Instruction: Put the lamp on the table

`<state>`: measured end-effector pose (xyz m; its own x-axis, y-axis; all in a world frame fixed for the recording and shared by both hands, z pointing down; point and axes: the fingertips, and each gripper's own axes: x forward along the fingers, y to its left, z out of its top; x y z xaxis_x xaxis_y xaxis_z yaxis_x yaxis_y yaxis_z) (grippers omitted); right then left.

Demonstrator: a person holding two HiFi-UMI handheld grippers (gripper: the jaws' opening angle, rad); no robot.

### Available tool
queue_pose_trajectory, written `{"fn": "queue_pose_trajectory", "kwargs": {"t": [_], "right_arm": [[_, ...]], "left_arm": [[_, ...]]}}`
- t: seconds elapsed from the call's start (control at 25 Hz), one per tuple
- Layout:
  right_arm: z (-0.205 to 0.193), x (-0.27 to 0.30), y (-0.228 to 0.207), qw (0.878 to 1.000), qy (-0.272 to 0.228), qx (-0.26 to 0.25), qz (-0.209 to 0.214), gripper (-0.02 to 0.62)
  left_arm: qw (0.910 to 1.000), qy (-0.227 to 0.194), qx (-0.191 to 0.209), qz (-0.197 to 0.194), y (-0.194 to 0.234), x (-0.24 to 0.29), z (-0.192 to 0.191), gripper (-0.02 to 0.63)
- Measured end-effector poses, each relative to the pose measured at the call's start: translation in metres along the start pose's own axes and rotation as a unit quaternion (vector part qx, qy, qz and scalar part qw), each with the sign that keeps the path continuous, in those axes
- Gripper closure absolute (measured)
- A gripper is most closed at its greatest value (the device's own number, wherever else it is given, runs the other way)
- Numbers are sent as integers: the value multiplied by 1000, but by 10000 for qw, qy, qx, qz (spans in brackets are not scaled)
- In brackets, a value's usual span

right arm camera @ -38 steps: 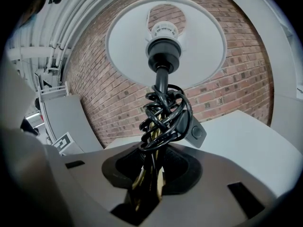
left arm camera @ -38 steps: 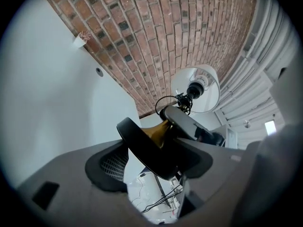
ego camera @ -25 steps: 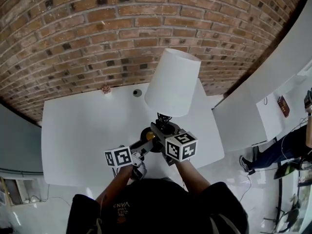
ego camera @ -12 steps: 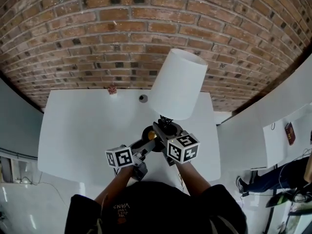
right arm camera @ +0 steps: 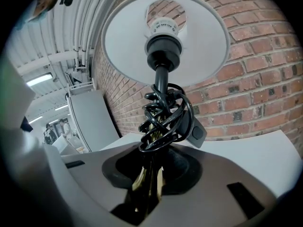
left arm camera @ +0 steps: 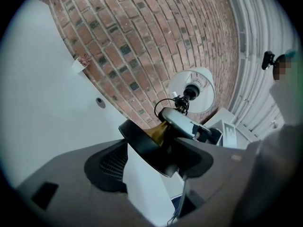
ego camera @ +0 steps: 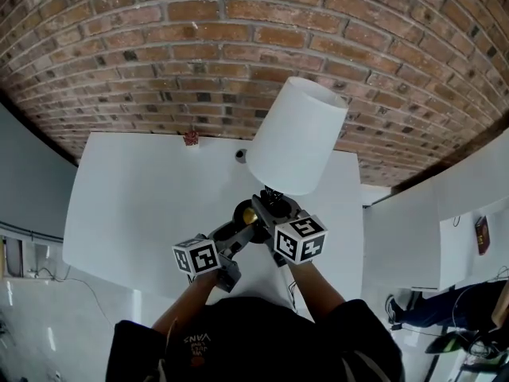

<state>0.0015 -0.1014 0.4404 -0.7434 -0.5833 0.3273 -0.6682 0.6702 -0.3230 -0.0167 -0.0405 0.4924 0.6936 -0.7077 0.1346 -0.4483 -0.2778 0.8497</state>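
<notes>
Both hold the lamp [ego camera: 298, 138]: right gripper [ego camera: 269, 213] clamps its stem [right arm camera: 147, 179], left gripper [ego camera: 238, 231] its base [left arm camera: 142, 141], jaws just eased wider. Table [ego camera: 135, 205] has come further beneath them; set-down pending.

Unidentifiable reddish speck [ego camera: 191, 138] on table [ego camera: 127, 205]

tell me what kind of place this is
Probably an indoor workshop or a lab-like office. There is a bare brick wall, a plain white table against it, and what look like exposed pipes overhead.
</notes>
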Motion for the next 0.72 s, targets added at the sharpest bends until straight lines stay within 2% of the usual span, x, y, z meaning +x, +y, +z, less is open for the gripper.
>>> {"fn": "queue_pose_trajectory", "kwargs": {"t": [0.12, 0.28, 0.52, 0.64, 0.72], "right_arm": [[-3, 5, -4, 10000, 27, 28, 31, 497], [-6, 9, -10, 10000, 55, -16, 14, 497], [-6, 15, -30, 9998, 0, -122, -180, 497], [-3, 17, -47, 9991, -81, -200, -378, 497], [-2, 19, -59, 9983, -119, -244, -518, 497]], "left_arm": [[9998, -90, 108, 141, 6, -1, 1, 300], [9989, -127, 262, 358, 16, -1, 0, 249], [9958, 4, 600, 688, 32, -3, -3, 224], [9885, 299, 1100, 995, 45, -8, -9, 270], [9836, 332, 1352, 1145, 51, -12, -9, 299]]}}
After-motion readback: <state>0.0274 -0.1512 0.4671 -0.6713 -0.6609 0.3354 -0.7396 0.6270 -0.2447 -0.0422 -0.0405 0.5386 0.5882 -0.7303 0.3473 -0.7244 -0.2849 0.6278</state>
